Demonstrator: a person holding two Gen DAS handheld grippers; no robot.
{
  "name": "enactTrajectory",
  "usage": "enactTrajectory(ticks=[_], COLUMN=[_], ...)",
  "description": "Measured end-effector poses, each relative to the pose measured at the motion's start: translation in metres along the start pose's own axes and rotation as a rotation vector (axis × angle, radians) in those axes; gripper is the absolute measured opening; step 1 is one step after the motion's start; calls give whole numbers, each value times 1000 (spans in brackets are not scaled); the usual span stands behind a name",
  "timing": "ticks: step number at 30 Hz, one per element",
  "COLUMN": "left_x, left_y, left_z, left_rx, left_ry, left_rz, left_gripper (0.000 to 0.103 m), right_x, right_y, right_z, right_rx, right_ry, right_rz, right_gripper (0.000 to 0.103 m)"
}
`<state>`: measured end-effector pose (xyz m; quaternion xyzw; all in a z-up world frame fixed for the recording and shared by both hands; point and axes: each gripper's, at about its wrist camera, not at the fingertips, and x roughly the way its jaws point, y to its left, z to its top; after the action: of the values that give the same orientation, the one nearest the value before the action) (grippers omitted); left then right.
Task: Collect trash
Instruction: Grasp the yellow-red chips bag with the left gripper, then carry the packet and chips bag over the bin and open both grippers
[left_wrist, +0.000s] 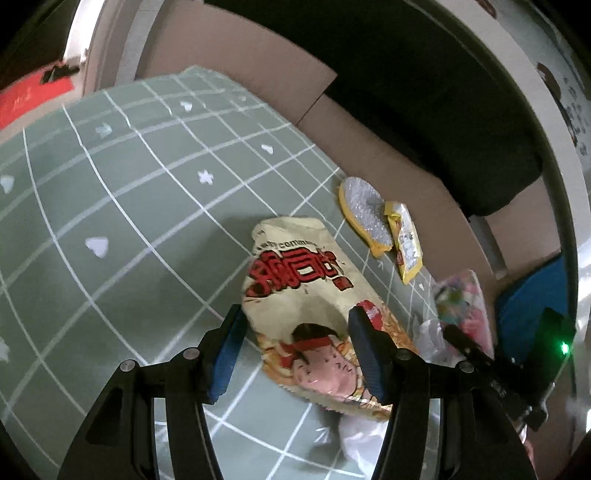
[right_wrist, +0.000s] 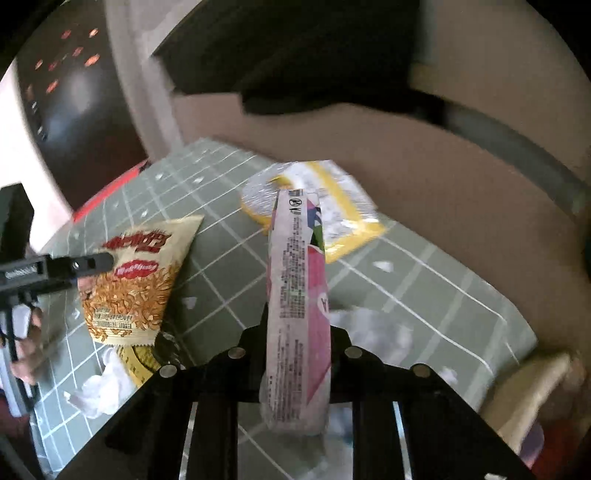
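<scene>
A cream snack bag (left_wrist: 295, 295) with red lettering and a cartoon face lies on the green gridded cloth (left_wrist: 129, 203). My left gripper (left_wrist: 295, 310) is open and straddles the bag's lower half, with the blue pads (left_wrist: 225, 354) on either side. My right gripper (right_wrist: 297, 321) is shut on a long pink and white wrapper (right_wrist: 295, 280), which stands up between its fingers and hides their tips. In the right wrist view the snack bag (right_wrist: 136, 280) lies to the left, with the left gripper's finger (right_wrist: 92, 263) over it.
A silver wrapper with a yellow rim (left_wrist: 364, 214) and a yellow packet (left_wrist: 406, 243) lie near the cloth's far edge. Crumpled white tissue (left_wrist: 354, 435) lies below the snack bag, more tissue (right_wrist: 373, 332) near the right gripper. A brown cardboard wall (left_wrist: 406, 177) borders the cloth. A person's hand (right_wrist: 29, 332) shows at left.
</scene>
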<state>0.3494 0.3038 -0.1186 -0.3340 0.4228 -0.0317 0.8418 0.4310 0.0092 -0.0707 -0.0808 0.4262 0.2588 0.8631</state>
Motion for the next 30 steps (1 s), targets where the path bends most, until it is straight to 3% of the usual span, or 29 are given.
enactTrajectory(ticks=[3, 5, 9, 10, 16, 30], left_x=[7, 6, 3, -1, -46, -114], left_y=[-3, -6, -16, -19, -61, -146], left_z=[-3, -4, -4, -5, -18, -43], left_rx=[-26, -20, 15, 30, 203, 413], left_ry=[14, -2, -5, -13, -179, -315], left_rz=[-3, 4, -7, -2, 39, 11], left_gripper=[58, 52, 18, 13, 8, 7], right_x=[-12, -18, -24, -25, -38, -134], right_y=[-10, -15, -18, -17, -12, -18], right_z=[-3, -7, -14, -16, -26, -38], right_rx=[47, 77, 106, 109, 113, 177], right_ry=[-15, -24, -28, -29, -40, -212], right_rz=[9, 15, 26, 32, 33, 12], right_gripper=[17, 18, 18, 18, 18, 18])
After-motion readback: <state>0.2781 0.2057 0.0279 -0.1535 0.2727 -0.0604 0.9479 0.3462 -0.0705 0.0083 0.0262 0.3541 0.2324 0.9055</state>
